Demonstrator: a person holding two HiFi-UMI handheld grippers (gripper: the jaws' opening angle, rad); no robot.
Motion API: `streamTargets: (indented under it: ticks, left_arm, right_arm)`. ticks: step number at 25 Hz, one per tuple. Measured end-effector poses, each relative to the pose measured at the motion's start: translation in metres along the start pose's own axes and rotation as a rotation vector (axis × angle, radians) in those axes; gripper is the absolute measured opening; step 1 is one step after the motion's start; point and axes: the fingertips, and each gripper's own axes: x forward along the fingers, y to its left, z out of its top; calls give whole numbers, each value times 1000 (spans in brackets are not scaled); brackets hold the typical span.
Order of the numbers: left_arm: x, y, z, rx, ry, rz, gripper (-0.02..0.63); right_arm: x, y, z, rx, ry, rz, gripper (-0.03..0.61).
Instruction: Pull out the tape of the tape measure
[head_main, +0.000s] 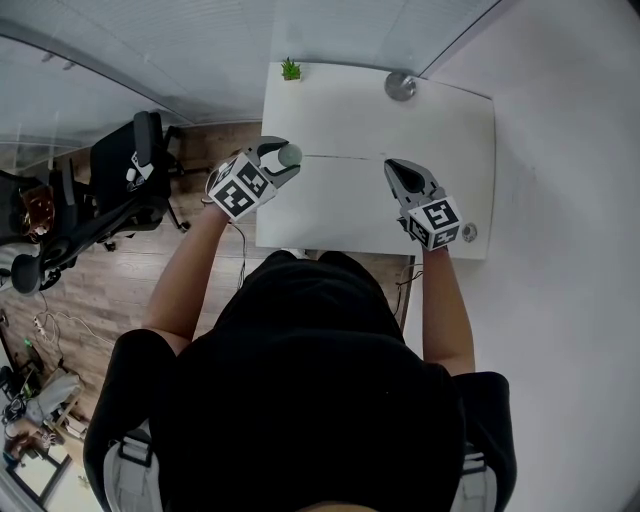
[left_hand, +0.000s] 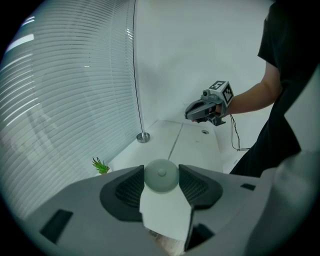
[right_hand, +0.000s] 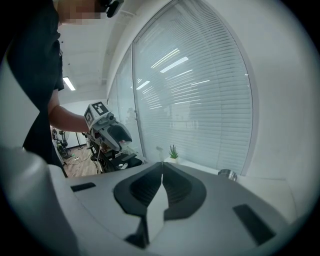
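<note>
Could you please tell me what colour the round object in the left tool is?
The round object is pale grey, clearest in the left gripper view.

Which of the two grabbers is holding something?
The left gripper: a round pale tape measure sits clamped between its jaws. The right gripper is shut on nothing visible.

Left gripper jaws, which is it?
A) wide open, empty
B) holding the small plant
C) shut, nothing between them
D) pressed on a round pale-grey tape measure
D: the left gripper has its jaws pressed against both sides of the round tape measure, while the plant stands apart on the table.
</note>
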Motion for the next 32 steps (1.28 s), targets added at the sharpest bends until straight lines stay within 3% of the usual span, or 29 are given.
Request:
streamTargets:
  ticks: [32]
  left_arm:
    - [8, 28, -22, -62, 39, 60, 227]
  right_arm:
    - [-25, -60, -19, 54, 27, -145, 9]
